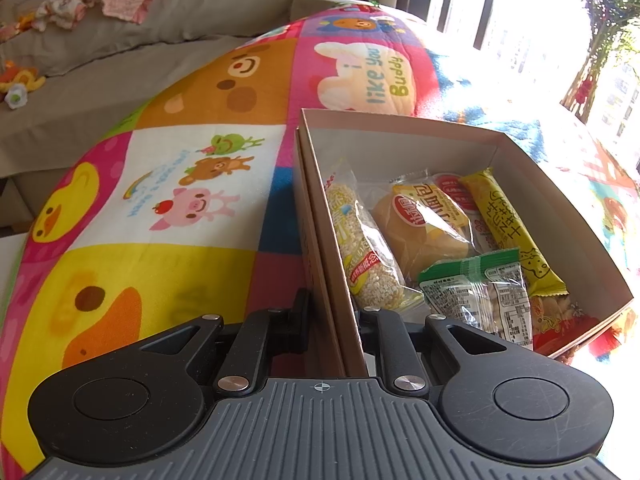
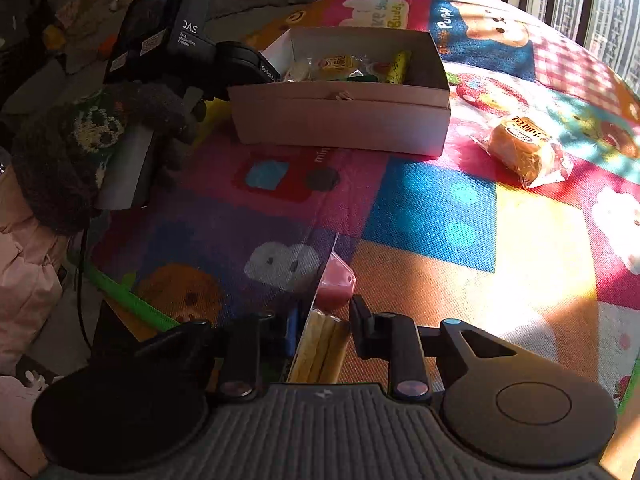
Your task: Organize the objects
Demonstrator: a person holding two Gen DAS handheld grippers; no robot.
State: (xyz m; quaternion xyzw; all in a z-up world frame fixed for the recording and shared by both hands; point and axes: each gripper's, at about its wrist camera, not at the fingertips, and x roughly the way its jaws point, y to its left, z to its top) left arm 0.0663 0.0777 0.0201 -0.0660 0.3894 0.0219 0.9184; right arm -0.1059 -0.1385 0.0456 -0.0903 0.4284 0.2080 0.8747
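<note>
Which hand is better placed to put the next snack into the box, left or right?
Right. The right gripper already has its jaws shut on a biscuit-stick snack pack, free to move. The left gripper is clamped on the cardboard box wall, steadying it.

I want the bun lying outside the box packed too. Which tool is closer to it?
Probably right. The right tool, shut on a snack pack, is on the bun's side of the box. The left tool grips the box's far wall.
</note>
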